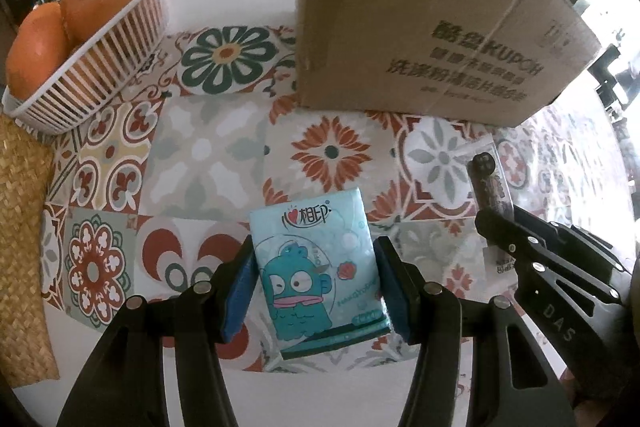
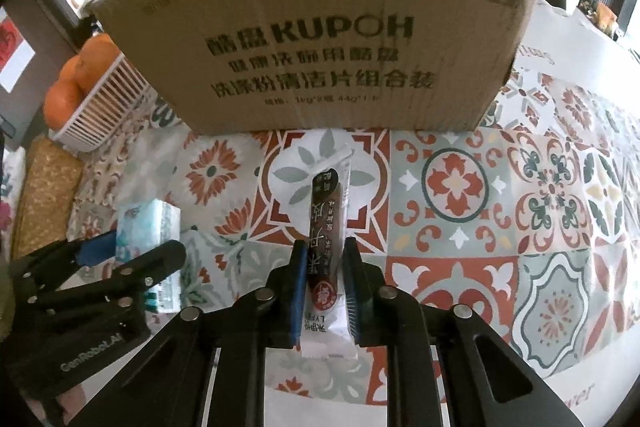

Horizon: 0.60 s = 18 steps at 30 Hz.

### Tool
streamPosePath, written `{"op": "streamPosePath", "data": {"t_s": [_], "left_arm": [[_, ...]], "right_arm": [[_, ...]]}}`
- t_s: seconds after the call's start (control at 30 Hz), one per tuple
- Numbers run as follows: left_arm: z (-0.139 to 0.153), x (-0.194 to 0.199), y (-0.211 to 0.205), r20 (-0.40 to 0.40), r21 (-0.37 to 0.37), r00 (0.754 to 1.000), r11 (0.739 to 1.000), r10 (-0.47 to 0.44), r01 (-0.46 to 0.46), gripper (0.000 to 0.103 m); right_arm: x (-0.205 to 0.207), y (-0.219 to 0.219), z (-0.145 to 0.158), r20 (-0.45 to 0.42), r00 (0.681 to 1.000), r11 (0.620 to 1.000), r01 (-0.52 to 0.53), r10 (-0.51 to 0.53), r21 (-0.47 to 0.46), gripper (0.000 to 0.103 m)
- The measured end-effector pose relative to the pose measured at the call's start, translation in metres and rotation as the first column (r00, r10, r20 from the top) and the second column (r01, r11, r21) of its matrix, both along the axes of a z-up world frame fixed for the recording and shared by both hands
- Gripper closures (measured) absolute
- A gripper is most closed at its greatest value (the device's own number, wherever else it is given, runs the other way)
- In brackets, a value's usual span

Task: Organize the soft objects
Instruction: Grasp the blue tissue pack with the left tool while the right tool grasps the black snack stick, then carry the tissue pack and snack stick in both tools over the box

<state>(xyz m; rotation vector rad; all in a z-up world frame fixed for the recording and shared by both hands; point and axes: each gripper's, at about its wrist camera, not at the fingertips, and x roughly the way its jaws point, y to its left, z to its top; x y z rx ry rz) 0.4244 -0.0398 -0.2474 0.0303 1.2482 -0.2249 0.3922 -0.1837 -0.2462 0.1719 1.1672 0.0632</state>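
Observation:
My left gripper (image 1: 316, 263) is shut on a light blue tissue pack (image 1: 316, 275) with a teal cartoon fish, its blue pads pressed on both sides. The pack also shows in the right wrist view (image 2: 150, 223), held by the left gripper (image 2: 132, 247). My right gripper (image 2: 322, 259) is shut on a long dark brown snack stick in a clear wrapper (image 2: 326, 227), which points toward a cardboard box (image 2: 320, 27). In the left wrist view the right gripper (image 1: 496, 215) and the snack stick (image 1: 490, 187) sit at the right, before the same box (image 1: 424, 27).
A white slatted basket (image 1: 96, 67) with oranges (image 1: 68, 27) stands at the far left on the patterned tablecloth (image 1: 208, 155). A woven straw mat (image 1: 20, 259) lies at the left edge. The basket also shows in the right wrist view (image 2: 104, 111).

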Motion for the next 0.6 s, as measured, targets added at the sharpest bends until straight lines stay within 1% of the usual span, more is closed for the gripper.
{"op": "streamPosePath", "data": {"t_s": [0.13, 0.17, 0.27, 0.33, 0.6], "left_arm": [[0.015, -0.006, -0.008, 0.022, -0.009, 1.0, 1.0, -0.01, 0.01, 0.047], [0.02, -0.009, -0.009, 0.031, -0.011, 0.999, 1.0, -0.013, 0.014, 0.047], [0.037, -0.014, -0.015, 0.062, -0.013, 0.998, 0.999, -0.03, 0.031, 0.047], [0.043, -0.013, -0.012, 0.077, -0.021, 0.997, 0.999, -0.032, 0.034, 0.047], [0.085, -0.019, -0.027, 0.148, -0.038, 0.988, 0.998, -0.053, 0.059, 0.047]], "right_arm": [[-0.011, -0.004, 0.013, 0.028, 1.0, 1.0, 0.002, -0.002, 0.02, 0.084], [-0.009, -0.016, 0.02, 0.033, 0.999, 1.0, 0.0, -0.001, 0.026, 0.084], [-0.013, -0.035, 0.042, 0.057, 0.998, 0.999, 0.005, -0.007, 0.033, 0.084], [-0.015, -0.039, 0.053, 0.077, 0.997, 0.999, 0.011, -0.014, 0.038, 0.084], [-0.018, -0.046, 0.085, 0.152, 0.987, 0.997, 0.035, -0.045, 0.065, 0.084]]}}
